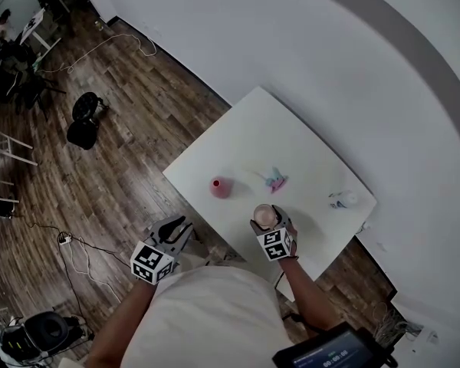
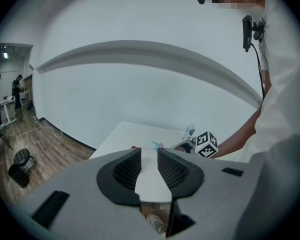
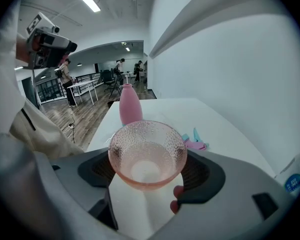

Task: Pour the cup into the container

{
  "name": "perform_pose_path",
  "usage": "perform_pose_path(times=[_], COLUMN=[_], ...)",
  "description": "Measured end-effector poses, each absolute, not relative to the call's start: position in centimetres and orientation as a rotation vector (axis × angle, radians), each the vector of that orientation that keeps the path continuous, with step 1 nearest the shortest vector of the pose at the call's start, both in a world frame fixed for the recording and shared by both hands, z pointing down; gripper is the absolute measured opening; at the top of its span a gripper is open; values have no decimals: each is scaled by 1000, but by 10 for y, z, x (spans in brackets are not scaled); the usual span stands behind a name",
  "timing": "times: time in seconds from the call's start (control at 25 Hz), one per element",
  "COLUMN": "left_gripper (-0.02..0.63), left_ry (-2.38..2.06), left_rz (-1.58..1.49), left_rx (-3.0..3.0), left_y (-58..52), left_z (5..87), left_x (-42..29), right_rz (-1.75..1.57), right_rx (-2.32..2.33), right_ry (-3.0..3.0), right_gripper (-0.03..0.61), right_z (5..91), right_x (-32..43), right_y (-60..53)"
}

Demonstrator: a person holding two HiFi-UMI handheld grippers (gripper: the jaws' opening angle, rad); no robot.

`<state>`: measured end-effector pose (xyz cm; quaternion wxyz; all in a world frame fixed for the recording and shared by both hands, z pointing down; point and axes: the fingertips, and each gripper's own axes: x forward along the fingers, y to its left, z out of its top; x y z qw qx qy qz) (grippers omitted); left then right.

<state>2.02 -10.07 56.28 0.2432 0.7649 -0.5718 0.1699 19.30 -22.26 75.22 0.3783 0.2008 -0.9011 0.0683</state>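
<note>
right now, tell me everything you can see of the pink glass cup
The cup is pink, see-through and bowl-shaped, with a pebbled wall, smooth base and round rim. It looks empty. It sits roughly upright between the jaws of the right gripper, which are shut on its sides, over the near part of the white table.

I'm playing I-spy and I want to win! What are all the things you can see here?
table: 1, white, by the white wall
vase: 1, pink, upright on the table's left part
small toy-like thing: 1, pink and teal, mid-table
bottle: 1, clear with a blue label, at the table's right end
cup: 1, see-through pink, held over the table's near edge
floor: brown wood, with cables
left gripper: 1, grey, jaws apart, empty, beside the table
right gripper: 1, grey, jaws closed on the cup
</note>
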Motion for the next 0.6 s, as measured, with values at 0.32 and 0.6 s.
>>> perform_pose_path(times=[0.32, 0.6], left_gripper=[92, 92], left_ry=[-1532, -1462], left_rz=[423, 437], left_rx=[2137, 2216], left_y=[-117, -134], left_z=[562, 565], left_x=[-2, -30], right_rz=[184, 202], right_rx=[471, 446], right_ry=[-2270, -2221], right_gripper=[382, 382], right_z=[712, 682], right_x=[169, 138], right_y=[-215, -208])
